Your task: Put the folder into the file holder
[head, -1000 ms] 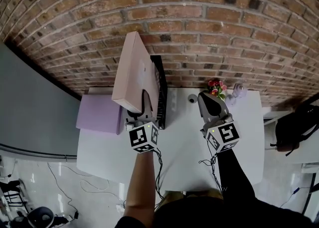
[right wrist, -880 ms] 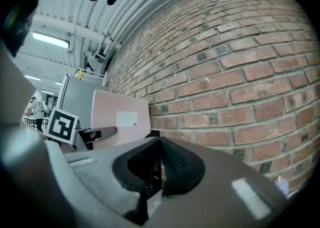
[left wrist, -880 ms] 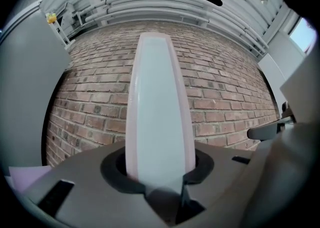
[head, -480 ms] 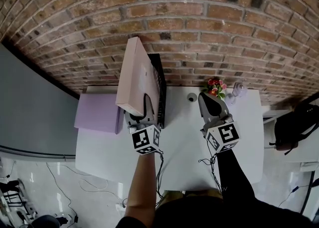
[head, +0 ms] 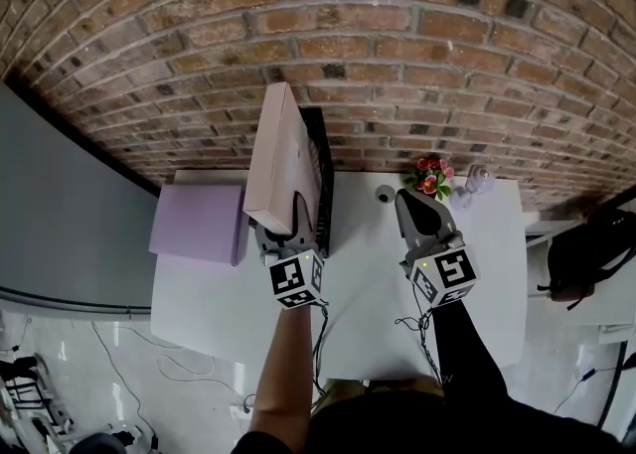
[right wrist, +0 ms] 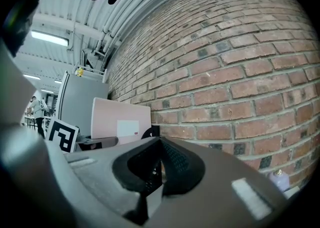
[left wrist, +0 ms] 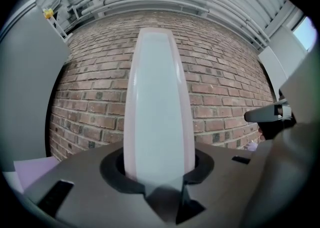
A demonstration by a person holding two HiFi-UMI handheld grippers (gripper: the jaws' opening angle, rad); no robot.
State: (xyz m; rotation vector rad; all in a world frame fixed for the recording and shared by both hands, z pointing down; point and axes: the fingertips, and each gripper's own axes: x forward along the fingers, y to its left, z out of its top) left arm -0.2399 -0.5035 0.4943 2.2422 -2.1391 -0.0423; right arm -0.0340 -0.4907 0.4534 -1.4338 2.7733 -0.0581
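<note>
**Folder swings upright beside the holder**

The left gripper (head: 285, 235) is clamped on the bottom end of the pink folder (head: 281, 154). Its jaws are held partway apart by the folder's thickness, and the folder rises straight up out of the pads.

A second ago the folder leaned off to this gripper's left, its top well clear of the holder. Now it stands almost upright and has been carried a little to the right. Its broad face runs close along the black file holder (head: 321, 184), which stands just to the gripper's right and slightly beyond it, against the brick wall (head: 397, 45).

To my eye this is the lining-up step. The folder looks squared to the slot but is still held beside and above it, not yet inside. I can't tell whether the two touch. A small shift right and a lowering seem to be what is left.

Well off to the right, the right gripper (head: 417, 212) has hardly moved. Its jaws are closed together on nothing, above the white table (head: 368, 293). A purple folder (head: 197, 224) lies flat to the left gripper's left.
</note>
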